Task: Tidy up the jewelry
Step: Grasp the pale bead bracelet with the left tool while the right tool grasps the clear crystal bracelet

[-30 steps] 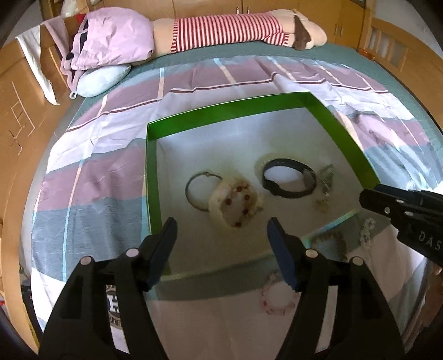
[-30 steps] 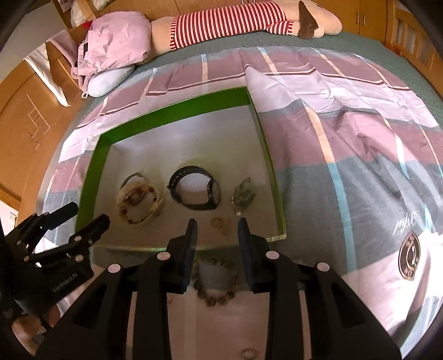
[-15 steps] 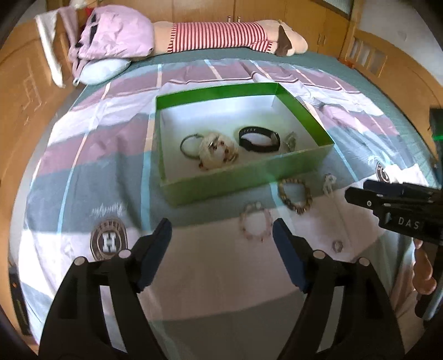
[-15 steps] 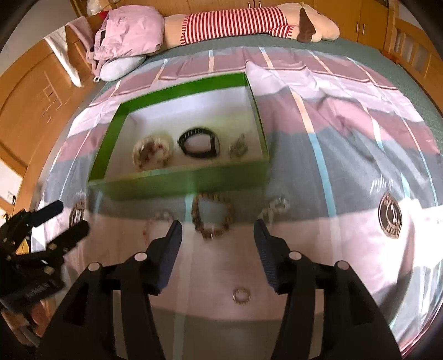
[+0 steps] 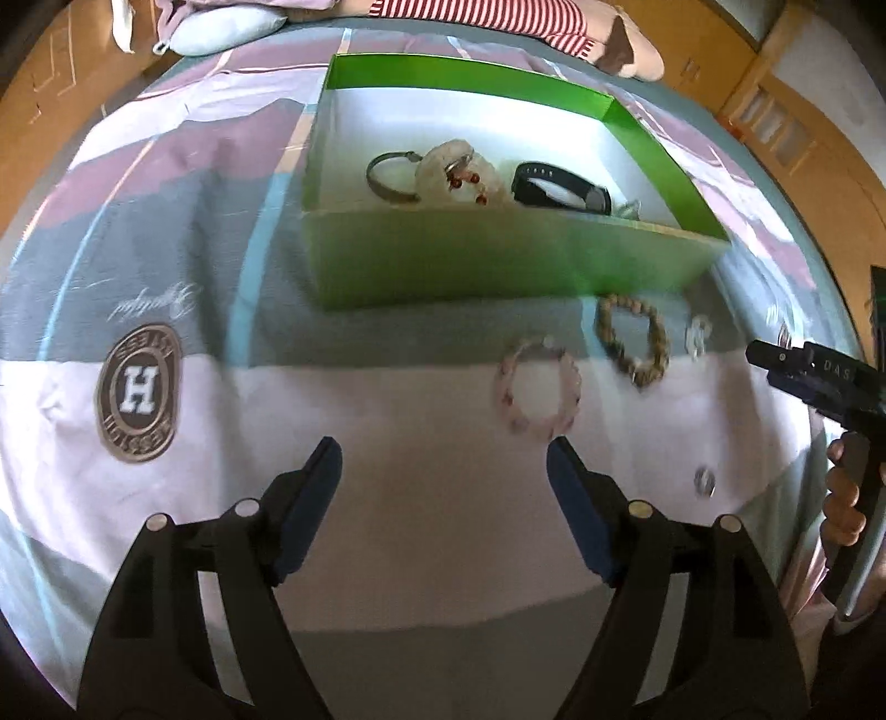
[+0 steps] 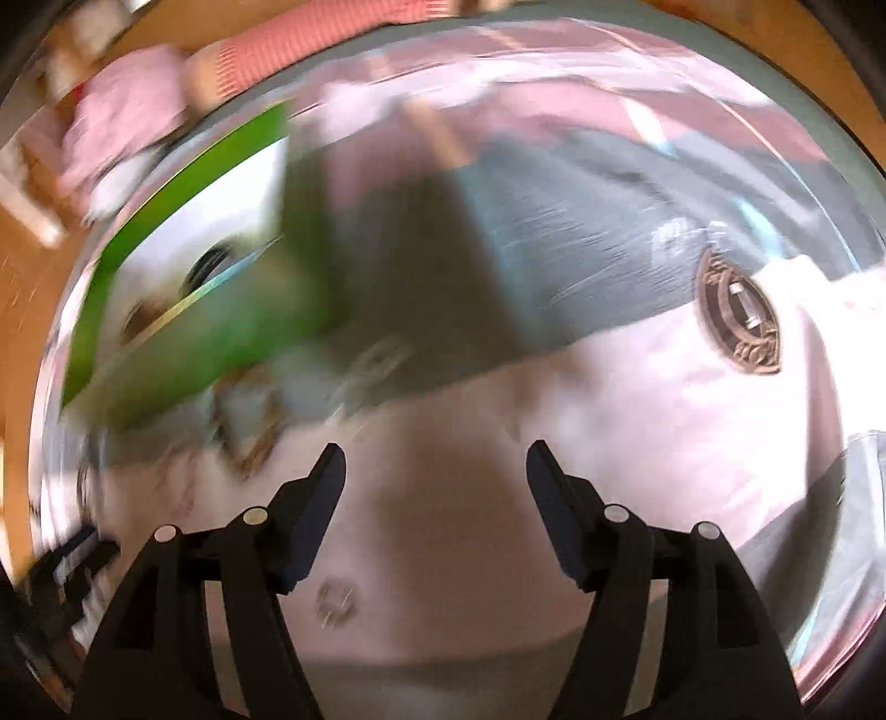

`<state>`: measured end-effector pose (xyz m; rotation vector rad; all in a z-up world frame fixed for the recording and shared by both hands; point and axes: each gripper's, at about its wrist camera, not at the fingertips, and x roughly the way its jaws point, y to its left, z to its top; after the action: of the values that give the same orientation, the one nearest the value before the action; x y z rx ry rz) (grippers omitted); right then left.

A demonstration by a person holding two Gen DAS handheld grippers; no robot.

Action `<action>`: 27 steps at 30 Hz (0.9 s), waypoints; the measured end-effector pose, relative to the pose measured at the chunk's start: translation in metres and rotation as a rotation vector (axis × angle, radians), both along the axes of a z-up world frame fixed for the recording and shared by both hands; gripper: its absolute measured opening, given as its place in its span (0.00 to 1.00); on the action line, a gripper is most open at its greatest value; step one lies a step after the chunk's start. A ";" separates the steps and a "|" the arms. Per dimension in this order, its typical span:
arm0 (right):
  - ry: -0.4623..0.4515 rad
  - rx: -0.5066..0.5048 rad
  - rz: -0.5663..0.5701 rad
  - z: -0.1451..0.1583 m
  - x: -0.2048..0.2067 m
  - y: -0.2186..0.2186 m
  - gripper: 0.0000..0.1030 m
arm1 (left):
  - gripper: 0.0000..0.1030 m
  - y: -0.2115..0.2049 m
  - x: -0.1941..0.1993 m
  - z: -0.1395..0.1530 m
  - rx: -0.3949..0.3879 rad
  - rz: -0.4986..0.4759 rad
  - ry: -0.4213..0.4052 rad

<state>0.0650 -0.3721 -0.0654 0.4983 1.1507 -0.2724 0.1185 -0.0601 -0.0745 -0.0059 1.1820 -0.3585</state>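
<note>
A: Left wrist view, item by item?

B: Left gripper [image 5: 440, 471]: fingers wide apart, nothing between them. Box [image 5: 498, 266], green, open, on the bed. Inside it: a wire bangle [image 5: 390, 177], a pale bead bracelet [image 5: 457, 169] with red beads, a black band [image 5: 559, 188], and a small piece at the box's right end, too hidden to name.

A: And outside the box?

B: Just in front of it on the sheet: a pink bracelet [image 5: 540, 390], a brown bracelet [image 5: 634, 340] to its right, a small clear piece [image 5: 696, 335] further right. Well in front of the box, a ring [image 5: 704, 481]. At the right edge, the right gripper [image 5: 775, 363], with a hand [image 5: 844, 498] on its handle.

A: Right wrist view?

B: Heavily blurred. Right gripper [image 6: 434, 476]: jaws opening, nothing between them. The box [image 6: 210, 327] sits at the upper left. The ring [image 6: 335, 601] lies close below the left finger.

A: Progress?

B: By my reckoning about half: four pieces boxed, four loose. The ring looks like the next pick for the right gripper.

A: Surface and room?

B: Striped sheet [image 5: 387, 526] in pink, grey and white, with a round "H" badge [image 5: 138, 396] left of the box. A pillow [image 5: 221, 33] and a striped soft toy [image 5: 498, 16] beyond the box. Wooden furniture around the bed.
</note>
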 end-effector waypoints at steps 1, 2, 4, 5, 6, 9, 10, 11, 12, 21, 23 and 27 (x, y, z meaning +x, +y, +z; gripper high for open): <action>-0.006 0.042 -0.003 -0.002 0.006 -0.006 0.66 | 0.75 -0.003 0.004 0.000 -0.007 0.007 0.000; -0.014 0.070 -0.005 -0.002 0.009 -0.009 0.66 | 0.75 -0.006 0.010 0.001 -0.014 0.014 -0.002; -0.028 0.109 -0.013 -0.005 0.019 -0.011 0.66 | 0.75 -0.013 0.018 0.000 -0.010 0.023 0.000; -0.025 0.108 -0.010 -0.006 0.022 -0.009 0.66 | 0.75 -0.018 0.023 -0.002 0.004 0.027 0.006; -0.014 0.104 0.003 -0.009 0.026 -0.005 0.66 | 0.75 -0.021 0.028 -0.004 0.018 0.031 0.013; 0.026 0.082 0.054 -0.018 0.038 0.009 0.66 | 0.69 -0.031 0.040 -0.011 0.062 0.041 0.052; 0.036 0.065 0.066 -0.019 0.041 0.013 0.66 | 0.66 -0.032 0.042 -0.014 0.072 0.042 0.066; 0.039 0.043 0.071 -0.020 0.044 0.017 0.66 | 0.64 -0.035 0.044 -0.018 0.079 0.038 0.084; 0.038 0.018 0.074 -0.020 0.045 0.020 0.66 | 0.60 -0.038 0.044 -0.021 0.077 0.033 0.094; 0.057 -0.246 0.218 -0.026 0.060 0.069 0.30 | 0.17 -0.060 0.043 -0.029 0.160 0.008 0.084; 0.044 -0.225 0.241 -0.024 0.062 0.074 0.10 | 0.07 -0.063 0.044 -0.027 0.175 -0.006 0.087; 0.043 -0.136 0.215 -0.021 0.062 0.062 0.10 | 0.07 -0.073 0.046 -0.025 0.208 -0.038 0.073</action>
<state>0.1268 -0.3100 -0.0861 0.2478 1.2076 -0.1738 0.1641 -0.1328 -0.0997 0.1860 1.2887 -0.2686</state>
